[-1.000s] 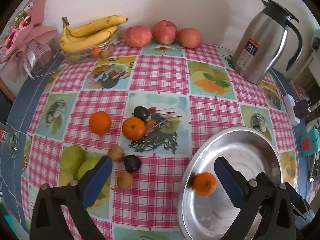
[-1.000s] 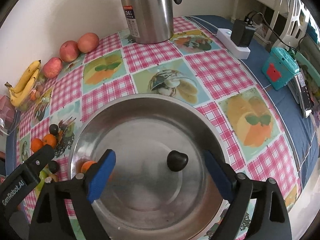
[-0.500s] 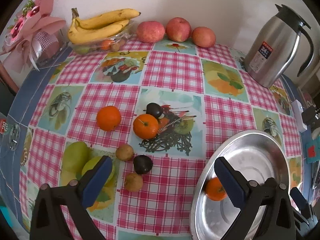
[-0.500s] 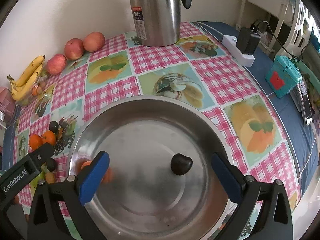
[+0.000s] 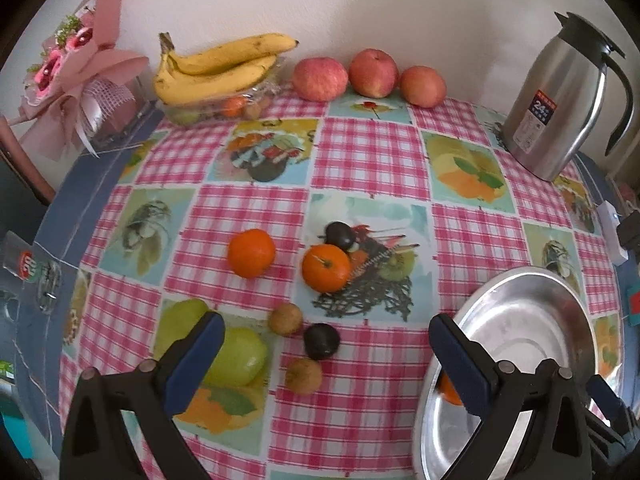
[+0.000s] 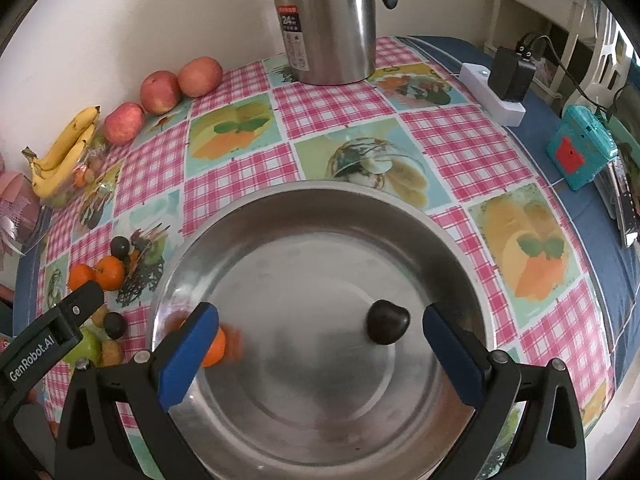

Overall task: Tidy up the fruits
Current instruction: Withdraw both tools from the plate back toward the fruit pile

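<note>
Steel bowl (image 6: 400, 216) under the right gripper (image 6: 316, 344), whose jaws, just widened, stand apart and empty.
Left to right: left gripper (image 5: 324, 344), jaws apart, above loose oranges (image 5: 251, 253) and dark plums (image 5: 321, 341) on the tablecloth (image 5: 368, 160); inside the bowl, an orange (image 6: 216, 348), then a plum (image 6: 387, 321).

Steel thermos jug (image 6: 326, 20): label reads "24", smaller print illegible. Left gripper (image 6: 48, 350) arm: white lettering "GenRobot.AI".
</note>
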`<act>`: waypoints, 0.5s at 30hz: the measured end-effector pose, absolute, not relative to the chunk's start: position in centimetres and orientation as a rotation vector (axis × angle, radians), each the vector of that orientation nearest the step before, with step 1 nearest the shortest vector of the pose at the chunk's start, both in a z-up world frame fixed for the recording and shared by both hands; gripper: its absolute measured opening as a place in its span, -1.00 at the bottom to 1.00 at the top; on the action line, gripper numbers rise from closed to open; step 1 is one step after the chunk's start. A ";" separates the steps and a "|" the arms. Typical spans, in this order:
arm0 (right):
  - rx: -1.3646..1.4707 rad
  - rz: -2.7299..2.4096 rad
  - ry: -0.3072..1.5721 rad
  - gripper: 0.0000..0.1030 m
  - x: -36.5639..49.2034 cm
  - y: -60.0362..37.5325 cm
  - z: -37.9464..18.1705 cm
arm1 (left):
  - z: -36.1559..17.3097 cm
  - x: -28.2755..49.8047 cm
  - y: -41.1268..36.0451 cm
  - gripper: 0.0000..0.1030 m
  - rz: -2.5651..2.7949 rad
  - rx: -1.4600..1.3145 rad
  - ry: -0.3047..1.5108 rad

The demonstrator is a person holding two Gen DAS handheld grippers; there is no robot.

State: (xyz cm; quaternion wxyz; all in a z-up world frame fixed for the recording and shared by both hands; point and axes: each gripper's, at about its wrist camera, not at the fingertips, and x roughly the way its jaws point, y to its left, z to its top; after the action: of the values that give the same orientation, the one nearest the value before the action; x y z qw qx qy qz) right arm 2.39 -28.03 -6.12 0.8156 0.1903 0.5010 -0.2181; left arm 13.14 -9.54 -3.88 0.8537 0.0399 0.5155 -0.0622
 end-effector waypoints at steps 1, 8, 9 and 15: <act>0.409 -0.457 1.069 0.98 2.5 -27.9 -6.1 | -3.7 13.2 -9.3 1.00 -0.122 0.091 1.079; 0.401 -0.392 1.088 0.98 3.4 -26.0 -6.2 | -2.5 13.7 -5.7 1.00 -0.064 0.052 1.044; 0.396 -0.381 1.095 0.98 3.6 -25.6 -6.2 | -2.4 13.7 -5.3 1.00 -0.057 0.050 1.040; 0.336 -0.320 1.109 0.98 4.7 -23.0 -6.0 | -1.5 13.4 -1.8 1.00 0.000 0.045 1.004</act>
State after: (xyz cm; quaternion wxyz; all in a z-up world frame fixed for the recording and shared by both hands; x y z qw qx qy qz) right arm 4.67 -22.95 -5.99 0.8248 0.1579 0.5216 -0.1506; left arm 13.43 -1.84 -1.48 0.8763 0.0217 0.4812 0.0002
